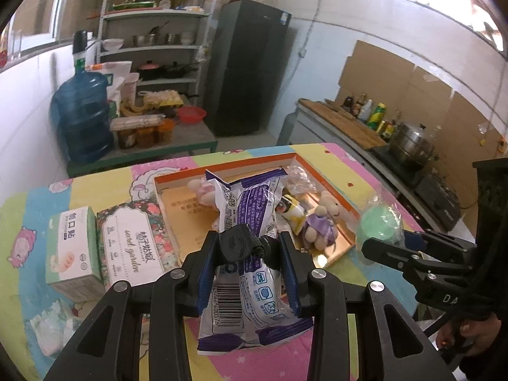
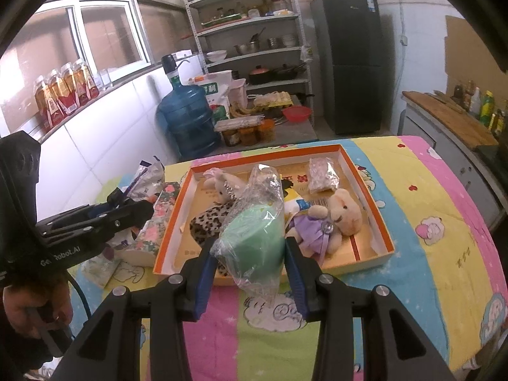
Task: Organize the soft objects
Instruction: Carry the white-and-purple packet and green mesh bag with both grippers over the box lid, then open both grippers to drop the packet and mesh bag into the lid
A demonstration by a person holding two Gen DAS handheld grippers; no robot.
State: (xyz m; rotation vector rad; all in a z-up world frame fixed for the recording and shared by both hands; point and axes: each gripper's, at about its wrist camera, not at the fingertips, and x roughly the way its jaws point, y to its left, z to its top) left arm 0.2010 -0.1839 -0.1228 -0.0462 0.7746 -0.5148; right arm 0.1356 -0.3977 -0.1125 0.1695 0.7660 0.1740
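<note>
Left gripper (image 1: 250, 247) clamped a purple-white snack packet (image 1: 246, 219); right gripper (image 2: 250, 250) pinched a bagged green sponge (image 2: 254, 238). Both hung over the near edge of the orange box (image 2: 385, 235). Best lowered well inside before letting go. Packet print unreadable; leopard-print item (image 2: 206, 225) mostly hidden

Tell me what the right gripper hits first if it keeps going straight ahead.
Probably the leopard-print item near the tray's front, ahead of the right gripper and its green sponge; depth is unclear.

A blue water jug (image 2: 187, 117) stands beside the metal shelves (image 2: 250, 31).
</note>
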